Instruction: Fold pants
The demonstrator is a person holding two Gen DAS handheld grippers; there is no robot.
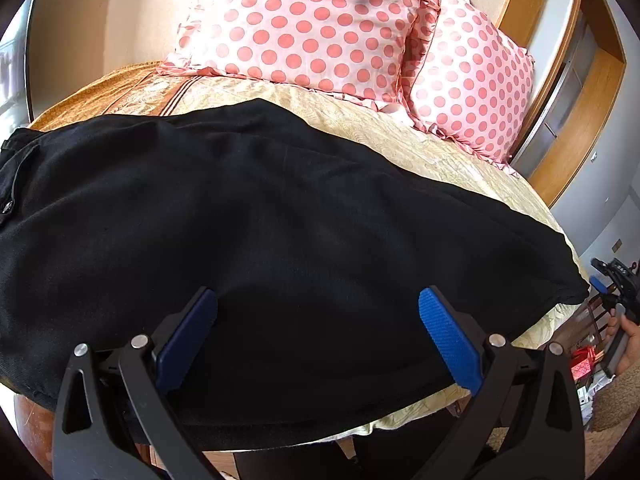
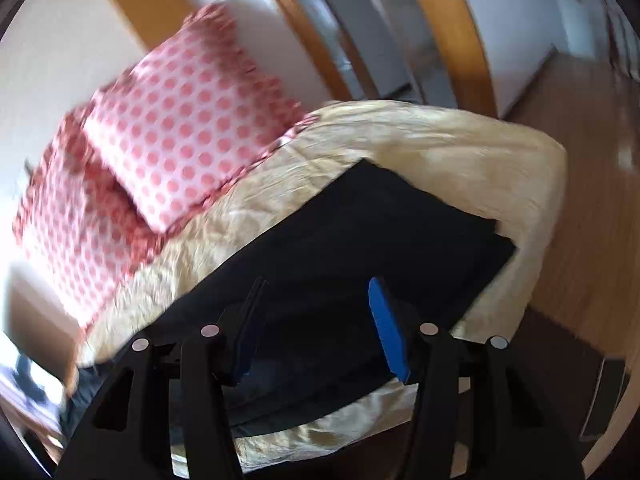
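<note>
Two grippers hang over a bed (image 1: 472, 160) with a cream patterned cover, and black pants (image 1: 280, 220) lie spread along its near edge. At the far left of the left wrist view the waist end of the pants shows a pocket and a small metal button, close to the bed's left edge. Moving right, the left gripper (image 1: 318, 320) hovers over the middle of the dark cloth with its blue-padded jaws set wide apart, nothing between them. Further right the leg end of the pants reaches the bed's right edge, where a hem corner sticks out past the cover. Behind, two pink polka-dot pillows (image 1: 320, 24) lean at the head of the bed, well apart from the pants. At the right rim the right gripper (image 2: 318, 308) appears in a hand; its own blurred view shows its jaws parted over the pants' leg end, gripping nothing.
</note>
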